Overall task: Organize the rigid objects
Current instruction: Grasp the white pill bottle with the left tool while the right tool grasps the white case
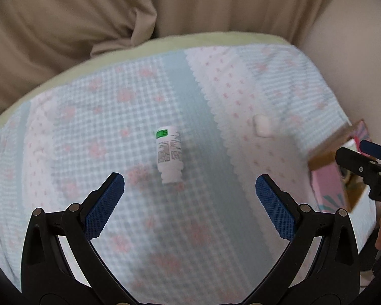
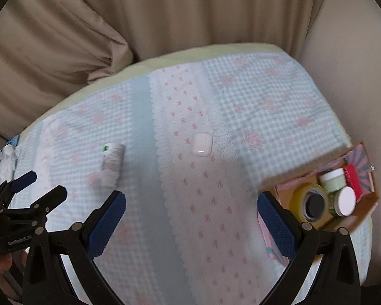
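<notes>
A white pill bottle (image 1: 169,156) with a green label lies on its side on the patterned cloth (image 1: 89,127), just ahead of my open, empty left gripper (image 1: 190,198). It also shows blurred in the right wrist view (image 2: 111,164). A small white earbud case (image 1: 262,125) lies further right, and shows in the right wrist view (image 2: 202,144). My right gripper (image 2: 191,218) is open and empty above the cloth, left of a cardboard box (image 2: 365,200) holding a yellow tape roll (image 2: 307,203), a green jar (image 2: 334,179), a white-lidded jar (image 2: 344,200) and a red item (image 2: 353,178).
Beige cushions (image 1: 63,25) rise behind the cloth-covered surface. The box (image 1: 330,175) sits at the right edge in the left wrist view, with the right gripper (image 1: 363,167) beside it. The left gripper (image 2: 20,203) shows at the left of the right wrist view.
</notes>
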`<state>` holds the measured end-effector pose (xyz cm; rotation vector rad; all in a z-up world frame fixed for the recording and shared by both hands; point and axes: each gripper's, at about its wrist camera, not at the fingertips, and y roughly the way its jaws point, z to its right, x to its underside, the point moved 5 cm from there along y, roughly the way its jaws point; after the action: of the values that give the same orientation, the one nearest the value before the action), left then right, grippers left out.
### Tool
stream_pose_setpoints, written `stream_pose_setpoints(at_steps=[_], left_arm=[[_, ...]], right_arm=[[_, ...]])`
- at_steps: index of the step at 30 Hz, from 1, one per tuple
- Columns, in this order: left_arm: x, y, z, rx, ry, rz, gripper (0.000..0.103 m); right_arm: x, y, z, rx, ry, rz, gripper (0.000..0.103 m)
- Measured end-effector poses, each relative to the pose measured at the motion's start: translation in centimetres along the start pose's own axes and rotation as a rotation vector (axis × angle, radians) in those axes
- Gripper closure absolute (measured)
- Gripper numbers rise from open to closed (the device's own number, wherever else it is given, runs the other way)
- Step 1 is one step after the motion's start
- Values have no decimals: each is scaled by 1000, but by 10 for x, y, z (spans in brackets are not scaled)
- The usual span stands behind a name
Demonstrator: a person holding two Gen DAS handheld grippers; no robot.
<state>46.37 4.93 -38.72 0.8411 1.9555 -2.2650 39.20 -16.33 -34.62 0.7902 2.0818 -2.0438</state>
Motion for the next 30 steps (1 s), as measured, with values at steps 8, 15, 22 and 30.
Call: stream_pose_setpoints(at_steps=[8, 15, 22, 30], left_arm=[[-8, 110, -26, -2, -59, -56, 5], [-4, 171, -45, -13, -86, -85, 9], [-4, 204, -48, 22, -116, -99, 24], [-8, 203, -50, -7, -89, -87, 56]], right_arm=[[-28, 103, 15, 24, 18, -48, 0], [-36, 174, 17, 25, 45, -59, 6], [-46, 223, 24, 48, 102, -87, 30], [-51, 234, 15, 102, 46, -59, 58]])
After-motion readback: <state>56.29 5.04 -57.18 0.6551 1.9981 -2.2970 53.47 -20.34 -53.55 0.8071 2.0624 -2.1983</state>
